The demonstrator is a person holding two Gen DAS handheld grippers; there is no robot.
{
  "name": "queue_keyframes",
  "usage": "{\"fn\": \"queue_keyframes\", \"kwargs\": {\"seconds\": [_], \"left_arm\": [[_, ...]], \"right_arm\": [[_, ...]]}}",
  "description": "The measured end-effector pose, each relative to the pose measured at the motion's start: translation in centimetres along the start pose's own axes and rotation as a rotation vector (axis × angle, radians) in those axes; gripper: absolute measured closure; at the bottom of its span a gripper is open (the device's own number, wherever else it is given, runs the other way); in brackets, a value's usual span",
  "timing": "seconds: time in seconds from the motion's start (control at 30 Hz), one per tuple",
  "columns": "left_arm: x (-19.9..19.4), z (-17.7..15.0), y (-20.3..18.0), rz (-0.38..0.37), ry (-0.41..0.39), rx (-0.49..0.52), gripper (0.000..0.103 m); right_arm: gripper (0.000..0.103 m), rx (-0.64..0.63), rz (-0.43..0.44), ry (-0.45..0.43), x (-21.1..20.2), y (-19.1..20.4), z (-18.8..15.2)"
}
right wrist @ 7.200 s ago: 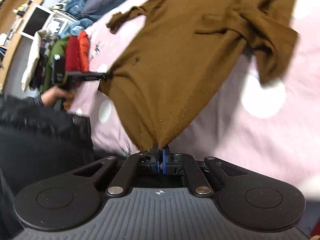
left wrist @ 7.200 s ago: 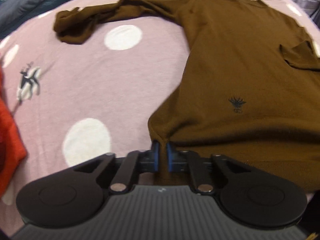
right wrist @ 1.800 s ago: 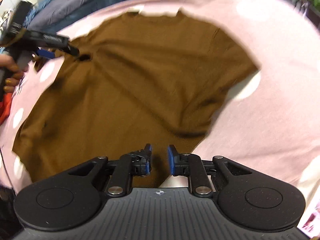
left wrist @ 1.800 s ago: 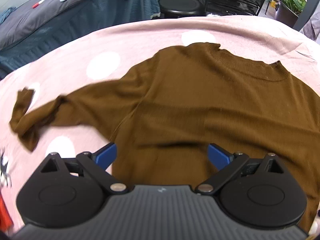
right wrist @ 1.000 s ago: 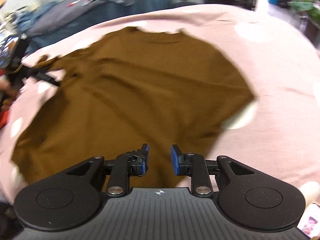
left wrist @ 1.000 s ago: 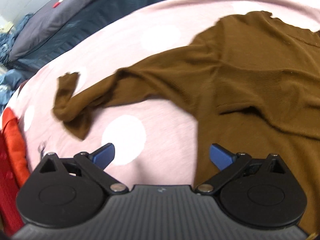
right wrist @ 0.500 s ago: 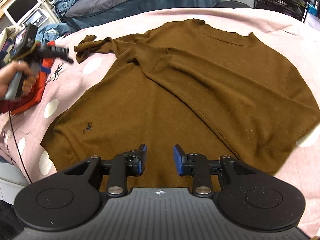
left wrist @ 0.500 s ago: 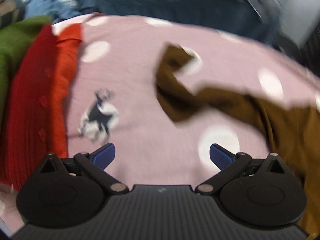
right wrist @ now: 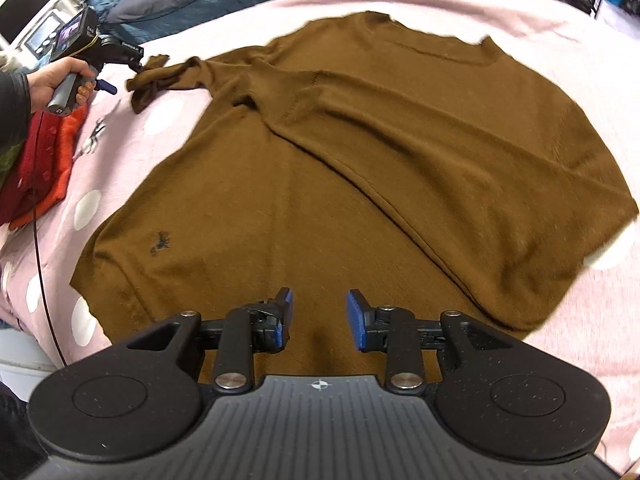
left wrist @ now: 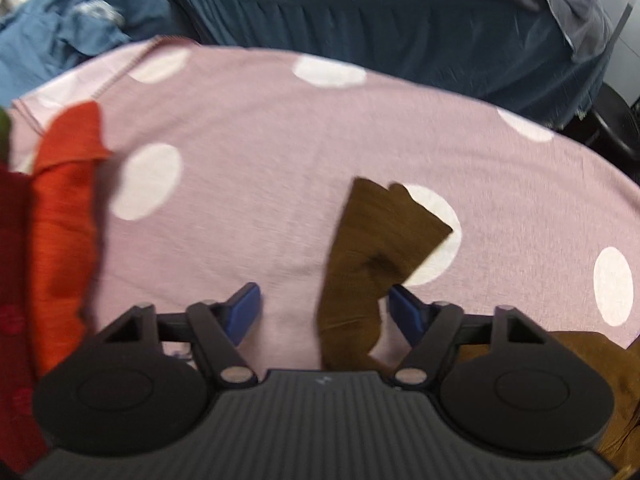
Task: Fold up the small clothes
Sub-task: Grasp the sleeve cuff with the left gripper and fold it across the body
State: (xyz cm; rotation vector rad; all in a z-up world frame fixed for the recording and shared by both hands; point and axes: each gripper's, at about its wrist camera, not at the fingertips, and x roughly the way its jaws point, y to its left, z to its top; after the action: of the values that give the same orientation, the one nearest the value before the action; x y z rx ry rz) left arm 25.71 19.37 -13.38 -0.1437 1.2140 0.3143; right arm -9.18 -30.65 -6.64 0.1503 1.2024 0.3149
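A brown sweater (right wrist: 360, 152) lies spread on the pink dotted blanket (right wrist: 560, 12), one side folded across the body. Its left sleeve stretches out to a crumpled cuff (right wrist: 150, 80). In the left wrist view that sleeve end (left wrist: 372, 240) lies between the blue pads of my left gripper (left wrist: 326, 312), close to the right pad and well apart from the left one; the jaws are closing. A hand holds this gripper (right wrist: 106, 46) at the far left. My right gripper (right wrist: 320, 316) is open above the sweater's near hem, gripping nothing.
Folded red and orange clothes (left wrist: 64, 220) are stacked at the blanket's left edge (right wrist: 40, 160). Blue fabric (left wrist: 72, 28) and a dark bed (left wrist: 400, 20) lie beyond the blanket. A black cable (right wrist: 40, 260) hangs at the near left.
My left gripper swung left from the sweater's body to the sleeve end, and its jaws narrowed around it. The right gripper shifted slightly and opened a little wider.
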Motion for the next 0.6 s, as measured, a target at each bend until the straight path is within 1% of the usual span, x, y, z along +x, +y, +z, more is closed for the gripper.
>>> {"fn": "queue_keyframes", "kwargs": {"seconds": [0.03,0.07,0.1,0.17,0.2,0.3,0.4,0.43,0.53,0.57,0.6], "left_arm": [[0.5,-0.1,-0.2,-0.016,0.005,0.000,0.068],[0.4,-0.3,-0.3,-0.043,-0.014,-0.003,0.075],[0.1,-0.3,-0.5,-0.059,-0.038,0.001,0.097],[-0.6,0.0,-0.7,-0.095,-0.052,0.011,0.096],[-1.3,0.5,-0.6,-0.107,-0.073,0.003,0.096],[-4.8,2.3,0.5,-0.132,-0.191,-0.078,0.096],[-9.9,4.8,1.8,-0.206,-0.346,-0.165,0.096],[-11.7,5.6,2.0,-0.216,-0.391,-0.180,0.096],[-16.8,7.1,1.2,-0.252,-0.506,-0.156,0.096],[-18.1,7.3,0.7,-0.272,-0.530,-0.148,0.096],[-19.1,7.5,-0.2,-0.309,-0.533,-0.132,0.096]], "right_arm": [[0.050,0.006,-0.003,0.007,0.1,-0.1,0.0],[0.050,0.008,-0.006,0.012,0.2,-0.1,0.1],[0.050,0.007,-0.007,0.014,0.3,-0.1,0.2],[0.050,0.004,-0.005,0.013,0.4,-0.1,0.3],[0.050,0.004,-0.004,0.014,0.5,-0.1,0.4],[0.050,0.001,0.001,0.009,0.6,-0.1,0.5],[0.050,-0.004,-0.002,-0.018,0.3,-0.1,0.5],[0.050,-0.002,-0.001,-0.022,0.2,-0.1,0.4],[0.050,0.016,0.006,-0.031,0.1,-0.4,0.2],[0.050,0.020,0.009,-0.036,0.0,-0.4,0.1],[0.050,0.022,0.013,-0.042,-0.1,-0.4,0.1]]}}
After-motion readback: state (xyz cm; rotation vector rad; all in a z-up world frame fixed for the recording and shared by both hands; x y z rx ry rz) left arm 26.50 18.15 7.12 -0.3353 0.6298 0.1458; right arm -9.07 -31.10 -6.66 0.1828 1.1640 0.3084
